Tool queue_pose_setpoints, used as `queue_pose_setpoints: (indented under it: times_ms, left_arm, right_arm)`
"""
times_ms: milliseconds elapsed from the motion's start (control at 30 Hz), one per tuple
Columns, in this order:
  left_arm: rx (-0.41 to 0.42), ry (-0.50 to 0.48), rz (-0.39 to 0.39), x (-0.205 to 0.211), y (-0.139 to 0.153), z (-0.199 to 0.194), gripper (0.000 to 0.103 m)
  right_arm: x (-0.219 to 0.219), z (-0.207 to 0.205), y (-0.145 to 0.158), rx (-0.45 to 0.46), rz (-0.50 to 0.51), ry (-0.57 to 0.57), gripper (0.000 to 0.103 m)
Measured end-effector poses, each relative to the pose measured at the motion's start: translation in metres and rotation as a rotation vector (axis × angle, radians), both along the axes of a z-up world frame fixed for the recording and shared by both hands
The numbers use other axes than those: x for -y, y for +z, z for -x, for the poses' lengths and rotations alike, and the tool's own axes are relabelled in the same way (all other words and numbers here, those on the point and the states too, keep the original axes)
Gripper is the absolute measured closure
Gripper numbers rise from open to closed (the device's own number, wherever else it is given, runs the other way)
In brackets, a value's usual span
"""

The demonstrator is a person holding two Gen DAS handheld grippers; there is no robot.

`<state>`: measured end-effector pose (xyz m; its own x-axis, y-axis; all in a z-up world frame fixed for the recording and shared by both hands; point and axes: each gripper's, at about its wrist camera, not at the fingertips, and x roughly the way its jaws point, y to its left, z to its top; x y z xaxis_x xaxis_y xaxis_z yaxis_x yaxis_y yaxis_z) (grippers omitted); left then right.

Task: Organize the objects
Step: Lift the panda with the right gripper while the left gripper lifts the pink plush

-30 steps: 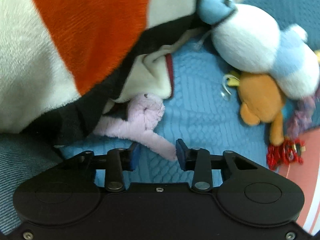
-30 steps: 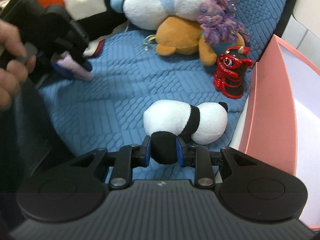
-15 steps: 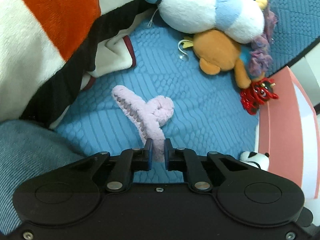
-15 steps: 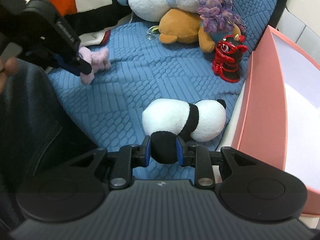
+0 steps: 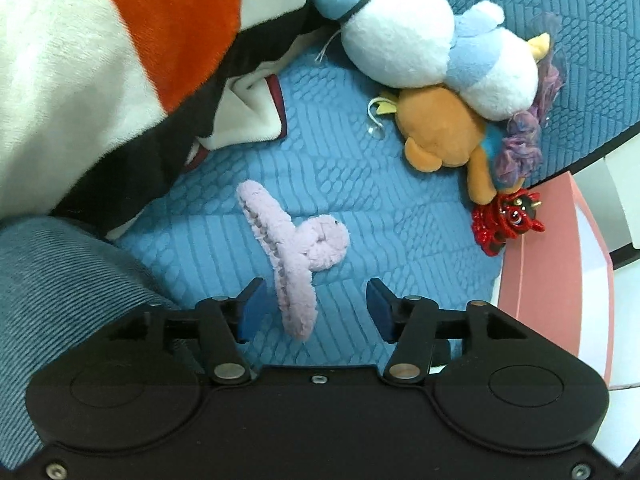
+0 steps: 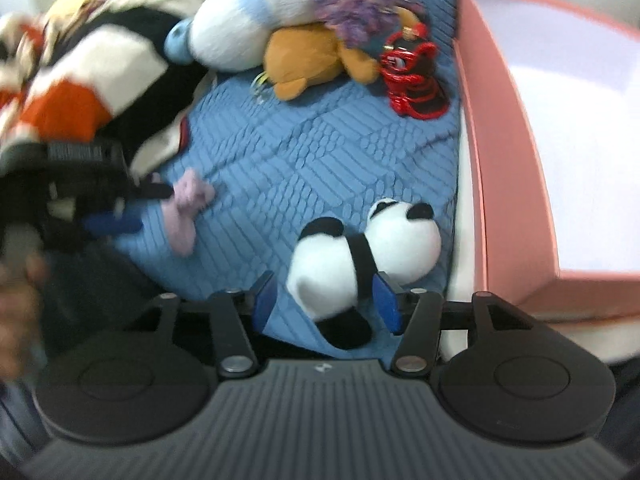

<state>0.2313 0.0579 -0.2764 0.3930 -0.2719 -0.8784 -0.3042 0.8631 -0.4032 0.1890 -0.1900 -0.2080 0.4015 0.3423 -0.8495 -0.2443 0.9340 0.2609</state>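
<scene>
A fuzzy pink hair claw (image 5: pixel 294 252) lies on the blue quilted cover (image 5: pixel 384 240), its near end between the fingers of my open left gripper (image 5: pixel 314 312). In the right wrist view the claw (image 6: pixel 186 208) lies beside the left gripper (image 6: pixel 120 208). A panda plush (image 6: pixel 360 256) lies on the cover next to the pink box (image 6: pixel 512 184). My right gripper (image 6: pixel 326 300) is open around the panda's rear end.
A white-and-blue plush (image 5: pixel 424 48), an orange plush (image 5: pixel 444 132), a purple tuft (image 5: pixel 520 148) and a red lion figure (image 5: pixel 504 220) lie at the back. An orange, white and black blanket (image 5: pixel 120 60) fills the left. The box (image 5: pixel 560 260) stands at the right.
Both grippers have opened. The left let go of the pink hair claw, which now lies on the cover. The right released the panda, which lies by the box.
</scene>
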Motion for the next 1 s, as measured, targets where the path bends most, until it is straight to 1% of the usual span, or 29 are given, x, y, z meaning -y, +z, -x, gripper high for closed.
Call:
queue_pose_setpoints:
  times_ms: [33,100,133,200,300,367,400,533,633,667,833,933,967,1000]
  left_arm:
    - [-0.004,-0.005,-0.006,0.002,-0.002,-0.003,0.049]
    - [-0.005,-0.015,-0.021,0.006,-0.005,-0.008,0.047]
    - [-0.005,-0.018,-0.025,0.008,-0.005,-0.011,0.045]
    - [-0.004,-0.022,-0.032,0.011,-0.006,-0.015,0.043]
    - [-0.003,-0.025,-0.045,0.013,-0.007,-0.02,0.041]
    - [-0.004,-0.028,-0.049,0.014,-0.008,-0.023,0.04]
    - [-0.005,-0.028,-0.051,0.014,-0.008,-0.024,0.04]
    - [-0.007,-0.028,-0.052,0.013,-0.009,-0.025,0.039]
    - [-0.006,-0.026,-0.05,0.012,-0.009,-0.027,0.039]
    - [-0.005,-0.026,-0.049,0.011,-0.01,-0.027,0.038]
    - [-0.004,-0.028,-0.051,0.01,-0.011,-0.03,0.035]
    - [0.001,-0.028,-0.047,0.01,-0.012,-0.031,0.034]
    - [0.003,-0.028,-0.048,0.011,-0.012,-0.032,0.034]
    - [0.004,-0.027,-0.05,0.011,-0.012,-0.033,0.032]
  right_arm:
    - [0.002,-0.002,0.0,-0.019,-0.029,-0.041,0.047]
    - [0.008,-0.007,-0.002,-0.065,-0.075,-0.144,0.038]
    - [0.011,-0.01,-0.004,-0.088,-0.085,-0.201,0.037]
    - [0.016,-0.012,-0.008,-0.129,-0.105,-0.304,0.037]
    - [0.022,-0.015,-0.016,-0.182,-0.144,-0.42,0.037]
    - [0.025,-0.016,-0.02,-0.203,-0.163,-0.485,0.037]
    - [0.024,-0.017,-0.022,-0.207,-0.164,-0.498,0.037]
    - [0.019,-0.02,-0.03,-0.23,-0.157,-0.528,0.037]
    - [0.016,-0.026,-0.035,-0.228,-0.142,-0.524,0.037]
    - [0.015,-0.027,-0.036,-0.217,-0.141,-0.509,0.037]
    - [0.005,-0.033,-0.033,-0.142,-0.071,-0.393,0.036]
    - [0.0,-0.036,-0.029,-0.097,-0.033,-0.312,0.043]
    - [-0.002,-0.036,-0.027,-0.076,-0.019,-0.286,0.052]
    - [-0.003,-0.036,-0.024,-0.05,0.001,-0.255,0.052]
